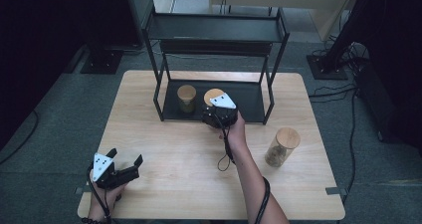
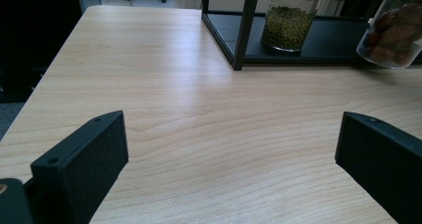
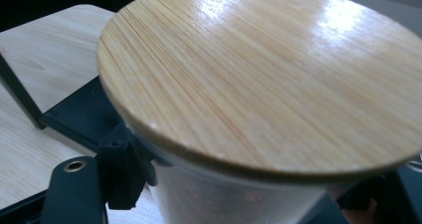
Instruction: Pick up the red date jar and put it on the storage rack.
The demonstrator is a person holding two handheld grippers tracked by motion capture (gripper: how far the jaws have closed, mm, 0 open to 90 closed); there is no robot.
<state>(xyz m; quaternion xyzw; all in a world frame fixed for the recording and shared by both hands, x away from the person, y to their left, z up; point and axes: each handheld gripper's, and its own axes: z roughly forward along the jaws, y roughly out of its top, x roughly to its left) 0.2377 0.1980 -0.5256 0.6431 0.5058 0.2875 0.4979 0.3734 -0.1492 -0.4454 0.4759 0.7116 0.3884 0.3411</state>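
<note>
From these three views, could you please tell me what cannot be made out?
- Held jar: in the right gripper view its lid hides the contents; in the high view the right tongs cover it.
- Held jar's top: cut off by the left gripper view's right edge.
- Right-hand jar: contents too small in the high view.

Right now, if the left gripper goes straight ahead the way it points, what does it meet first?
Probably the black rack's front post; the left gripper is open over bare table before it. Depth is uncertain.
</note>
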